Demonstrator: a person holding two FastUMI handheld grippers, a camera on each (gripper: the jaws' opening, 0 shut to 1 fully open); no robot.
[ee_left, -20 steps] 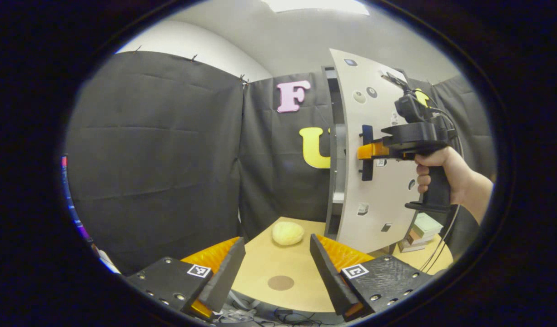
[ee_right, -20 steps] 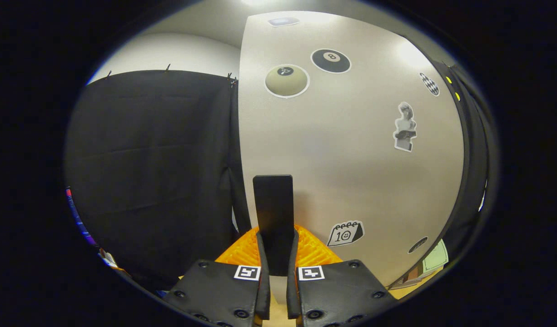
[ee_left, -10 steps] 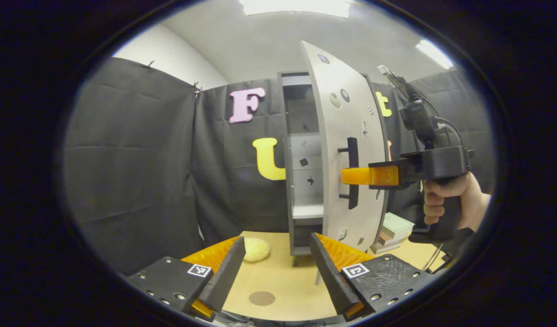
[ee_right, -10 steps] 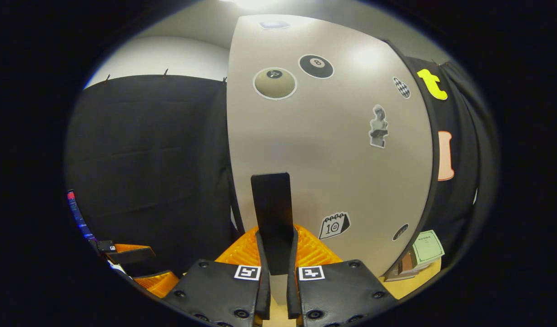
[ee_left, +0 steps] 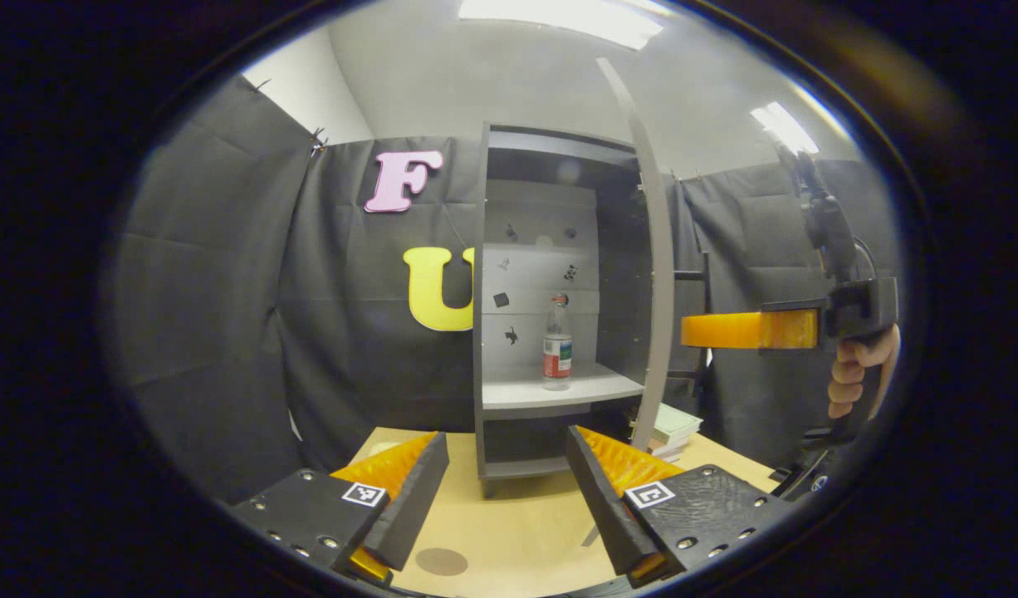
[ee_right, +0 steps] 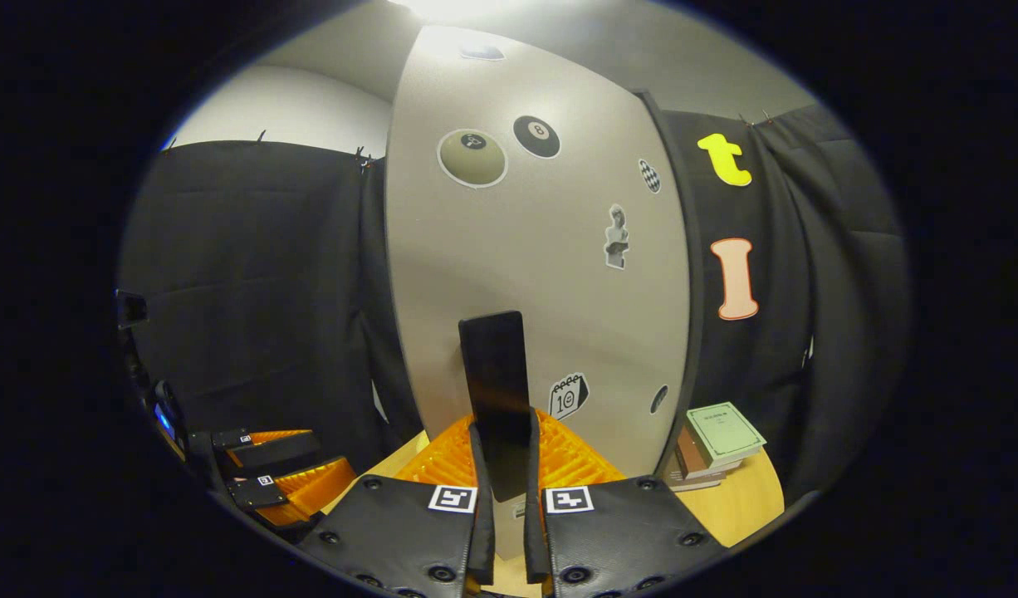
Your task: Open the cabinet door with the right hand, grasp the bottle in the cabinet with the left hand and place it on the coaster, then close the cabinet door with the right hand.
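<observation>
Now the door (ee_left: 652, 249) stands swung wide, seen edge-on in the left gripper view, with the right gripper (ee_right: 505, 465) clamped on its handle (ee_right: 494, 365), jaws closed on the dark bar. The left gripper (ee_left: 505, 490) hangs low over the bench (ee_left: 517, 531) with its jaws spread and empty, well short of the cabinet (ee_left: 550, 291). The bottle (ee_left: 557, 342) stands upright on the middle shelf (ee_left: 559, 390), near its front edge and apart from the walls; the coaster (ee_left: 441, 561) lies on the bench just under the left gripper. The chief risk, as I judge it, is in the reach: the bottle is tall and slender, so a finger clipping it on entry could tip it against the back panel or off the shelf. The shelf lip and the door edge flank the path, and a wide approach might strike either. If the right hand lets the door drift while the left is inside, it could swing onto the arm. A high grip near the cap may let the bottle swing and land askew on the small coaster.
</observation>
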